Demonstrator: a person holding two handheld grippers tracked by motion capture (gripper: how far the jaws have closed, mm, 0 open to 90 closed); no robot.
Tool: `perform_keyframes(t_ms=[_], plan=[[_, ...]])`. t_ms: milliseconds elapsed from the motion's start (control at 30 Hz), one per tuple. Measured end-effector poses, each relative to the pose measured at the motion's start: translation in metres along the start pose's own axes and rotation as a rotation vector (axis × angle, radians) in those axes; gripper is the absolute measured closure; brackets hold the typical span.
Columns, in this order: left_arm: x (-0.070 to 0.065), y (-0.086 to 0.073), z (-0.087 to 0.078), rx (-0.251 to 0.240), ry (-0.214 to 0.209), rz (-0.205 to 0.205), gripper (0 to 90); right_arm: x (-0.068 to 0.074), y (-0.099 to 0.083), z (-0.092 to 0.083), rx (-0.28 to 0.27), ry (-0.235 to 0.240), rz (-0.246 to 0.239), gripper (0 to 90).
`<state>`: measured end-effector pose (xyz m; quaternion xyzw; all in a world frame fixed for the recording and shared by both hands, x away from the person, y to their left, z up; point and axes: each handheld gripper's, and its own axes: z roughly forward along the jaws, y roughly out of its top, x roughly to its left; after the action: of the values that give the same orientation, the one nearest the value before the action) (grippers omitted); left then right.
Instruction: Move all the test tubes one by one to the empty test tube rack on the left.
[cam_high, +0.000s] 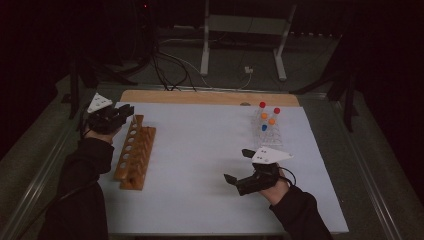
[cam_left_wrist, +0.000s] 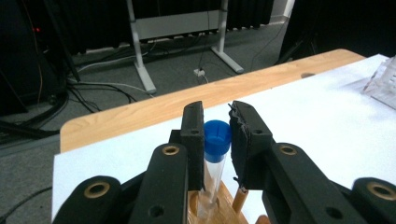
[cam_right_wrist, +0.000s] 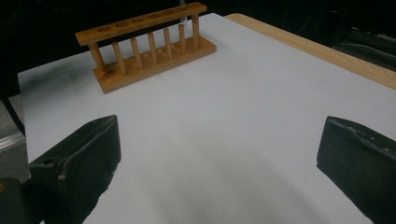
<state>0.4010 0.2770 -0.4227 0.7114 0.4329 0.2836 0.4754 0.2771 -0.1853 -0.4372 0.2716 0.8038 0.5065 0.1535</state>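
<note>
Left tongs (cam_left_wrist: 218, 140) gripping blue-capped tube (cam_left_wrist: 215, 156) just under cap, over wooden rack (cam_high: 135, 152); light, slippery, fragile glass-like. Right tongs (cam_right_wrist: 219, 163) resting wide.

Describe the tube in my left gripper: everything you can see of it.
The tube is clear, plastic or glass by its look, with a blue screw cap. It stands upright between the left gripper's black pads, which clamp it just below the cap. Its lower end sits in a hole at the far end of the wooden rack.
</note>
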Motion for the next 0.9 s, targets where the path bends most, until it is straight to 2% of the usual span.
perform_keyframes(t_ms=[200,433,567,700,900], plan=[[0.0,-0.014,0.006,0.005,0.0,-0.019,77.2,0.0,0.0,0.0,0.004,0.002,-0.005,0.0],[0.001,-0.022,0.008,0.0,0.0,-0.031,77.2,0.0,0.0,0.0,0.006,0.003,-0.006,0.0],[0.002,-0.026,0.009,0.006,-0.001,-0.033,77.2,0.001,0.0,0.0,0.008,0.002,-0.004,0.0],[0.001,-0.029,0.011,0.014,0.012,-0.017,77.2,0.001,0.0,0.0,0.01,0.002,-0.007,0.0],[0.001,-0.028,0.011,0.027,-0.008,-0.023,76.8,0.001,0.001,-0.001,0.007,0.006,-0.006,0.0]])
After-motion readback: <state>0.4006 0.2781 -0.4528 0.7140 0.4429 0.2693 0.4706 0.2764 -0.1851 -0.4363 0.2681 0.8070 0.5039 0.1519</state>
